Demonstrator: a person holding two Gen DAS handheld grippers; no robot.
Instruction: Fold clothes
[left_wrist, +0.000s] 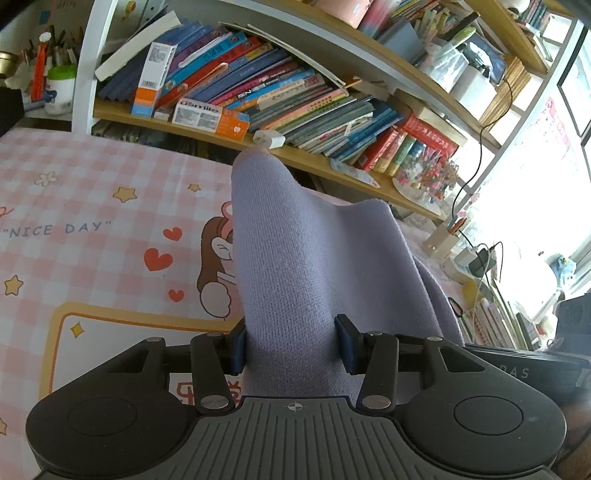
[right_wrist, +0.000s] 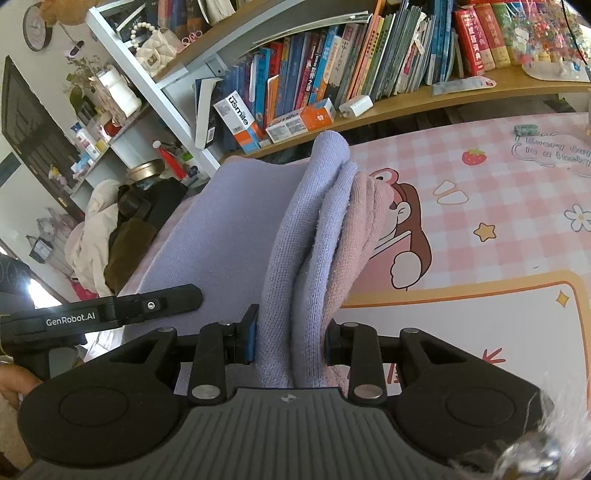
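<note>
A lilac knit garment rises out of my left gripper, whose blue pads press it from both sides; the gripper is shut on the cloth. The fabric spreads right toward the other gripper's black body. In the right wrist view the same lilac garment is bunched in several folds, with a pink layer on its right side. My right gripper is shut on that bundle. The left gripper's black arm shows at the left edge. The cloth hangs above a pink checked table mat.
A wooden bookshelf packed with books runs along the table's far edge. Cables and a charger lie at the right by a bright window. A pile of clothes and bags lies beyond the table's left end. A small white adapter rests on the shelf.
</note>
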